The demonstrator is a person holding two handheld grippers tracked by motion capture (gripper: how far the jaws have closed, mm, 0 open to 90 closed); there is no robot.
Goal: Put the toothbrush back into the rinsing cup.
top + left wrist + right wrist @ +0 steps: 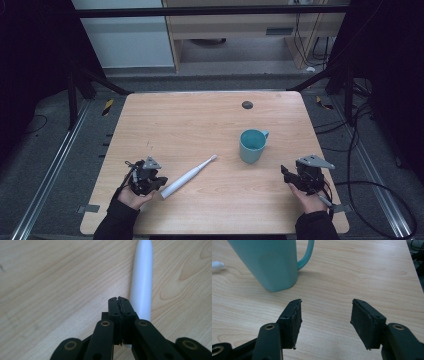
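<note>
A white electric toothbrush [189, 176] lies slantwise on the wooden table [190, 120], its head pointing toward a teal cup [251, 146] that stands upright right of centre. My left gripper [159, 182] rests at the handle end of the toothbrush. In the left gripper view this gripper [119, 301] is shut with nothing between its jaws, and the white toothbrush handle [142, 277] lies just beside the tips. My right gripper [286, 174] sits near the table's right front. It is open [325, 315], and the teal cup [269, 262] stands a short way ahead of it, handle turned away.
A small dark round disc [247, 105] sits on the table near the far edge. The toothbrush head [217, 264] shows left of the cup. Black cables [370, 190] lie on the floor to the right, and metal rails run along both sides.
</note>
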